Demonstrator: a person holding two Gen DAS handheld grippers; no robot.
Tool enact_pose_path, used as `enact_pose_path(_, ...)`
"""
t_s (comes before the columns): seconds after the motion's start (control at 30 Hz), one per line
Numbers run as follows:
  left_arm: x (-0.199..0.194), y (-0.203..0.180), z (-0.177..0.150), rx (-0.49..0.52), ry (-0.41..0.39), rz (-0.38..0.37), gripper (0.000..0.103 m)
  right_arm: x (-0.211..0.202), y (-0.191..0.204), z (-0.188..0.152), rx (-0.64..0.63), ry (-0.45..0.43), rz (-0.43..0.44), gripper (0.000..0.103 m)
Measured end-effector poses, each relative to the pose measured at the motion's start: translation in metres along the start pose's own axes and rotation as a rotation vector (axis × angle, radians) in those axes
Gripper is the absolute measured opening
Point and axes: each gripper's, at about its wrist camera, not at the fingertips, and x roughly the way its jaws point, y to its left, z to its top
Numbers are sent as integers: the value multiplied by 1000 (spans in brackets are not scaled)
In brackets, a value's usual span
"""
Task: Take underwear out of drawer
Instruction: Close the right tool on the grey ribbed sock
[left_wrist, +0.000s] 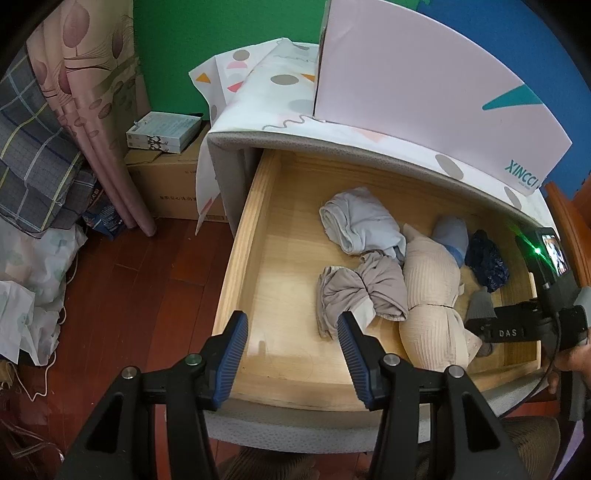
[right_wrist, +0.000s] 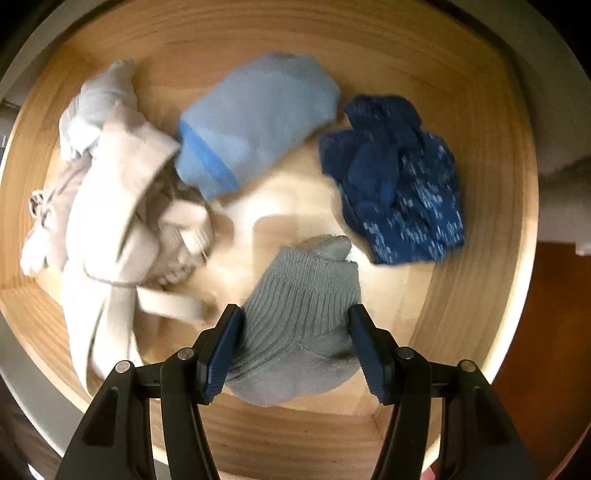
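Observation:
The wooden drawer (left_wrist: 243, 258) stands pulled open, with several bundled garments inside. In the left wrist view I see a pale blue bundle (left_wrist: 360, 221), a taupe bundle (left_wrist: 360, 293), a ribbed cream piece (left_wrist: 432, 295) and a dark blue patterned piece (left_wrist: 485, 260). My left gripper (left_wrist: 291, 325) is open and empty above the drawer's bare front left. My right gripper (right_wrist: 295, 317) is open, its fingers either side of a grey ribbed sock-like piece (right_wrist: 299, 325) lying on the drawer floor. Beyond it lie a light blue piece (right_wrist: 255, 122), the dark blue patterned piece (right_wrist: 395, 184) and the cream piece (right_wrist: 110, 206).
A pink box (left_wrist: 424, 85) stands on the cabinet top over the drawer. To the left are a cardboard box (left_wrist: 173, 184) with books, a curtain (left_wrist: 96, 110), bedding (left_wrist: 33, 147) and plastic bags on the red wood floor (left_wrist: 129, 295).

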Motion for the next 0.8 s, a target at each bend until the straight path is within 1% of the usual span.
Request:
enact_pose_path(0.07, 0, 0, 0, 2, 0, 1, 52, 2, -4, -8, 1, 17, -1, 57)
enact_pose_path(0.2, 2, -1, -1, 10, 9, 9, 52, 5, 2, -18, -3, 47, -10, 56)
enact_pose_path(0.3, 11, -3, -1, 24, 62, 23, 52, 10, 5, -33, -12, 67, -22, 57)
enact_pose_path(0.33, 13, -4, -1, 29, 76, 20, 52, 13, -1, -43, -10, 66, -25, 57)
enact_pose_path(0.37, 15, -5, -1, 33, 87, 21, 52, 17, 1, -53, -9, 63, -27, 58)
enact_pose_path(0.47, 15, -6, -2, 41, 88, 23, 52, 16, 6, -58, -9, 64, -31, 58)
enact_pose_path(0.5, 16, -6, -2, 47, 93, 22, 53, 18, 7, -58, -15, 70, -39, 60)
enact_pose_path(0.57, 19, -7, -3, 57, 116, 22, 53, 19, 10, -49, -27, 80, -57, 62)
enact_pose_path(0.67, 26, -7, -2, 54, 163, -25, 53, 22, 16, -49, -15, 85, -61, 62)
enact_pose_path(0.7, 29, -5, -2, 42, 182, -46, 53, 20, 18, -35, -13, 85, -64, 62)
enact_pose_path(0.73, 31, -3, 0, 31, 196, -61, 53, 20, 20, -37, -15, 89, -67, 63)
enact_pose_path(0.77, 34, -1, 2, 21, 213, -79, 53, 31, 23, -24, -23, 97, -68, 64)
enact_pose_path(0.8, 35, 0, 3, 13, 219, -88, 53, 31, 23, -23, -33, 103, -70, 65)
